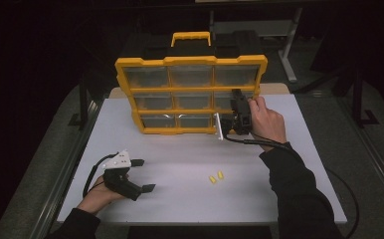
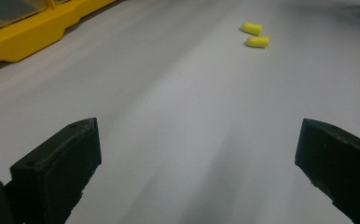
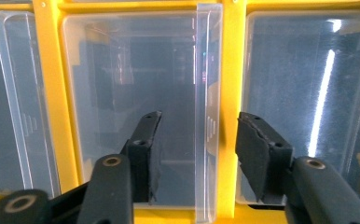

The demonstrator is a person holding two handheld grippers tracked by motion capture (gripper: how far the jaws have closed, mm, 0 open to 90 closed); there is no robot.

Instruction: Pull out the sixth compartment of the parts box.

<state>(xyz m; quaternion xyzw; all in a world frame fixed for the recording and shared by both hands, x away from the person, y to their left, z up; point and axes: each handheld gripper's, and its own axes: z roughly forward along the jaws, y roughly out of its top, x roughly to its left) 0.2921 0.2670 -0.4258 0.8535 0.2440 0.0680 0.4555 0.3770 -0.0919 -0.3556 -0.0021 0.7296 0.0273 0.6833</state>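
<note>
White worktop, organiser point(image 1: 190, 94) upright at its far edge: your right gripper point(image 3: 199, 140) straddles the clear drawer's handle point(image 3: 207, 112) without pinching it; pull crooked and the drawer jams or the organiser tips. Left gripper point(image 1: 143, 175) idles, jaws apart.

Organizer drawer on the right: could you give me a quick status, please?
Right gripper straddling clear drawer's front edge, pads not pressing. Left gripper open, over table. Two yellow earplugs lying loose. Nothing in the way.
</note>
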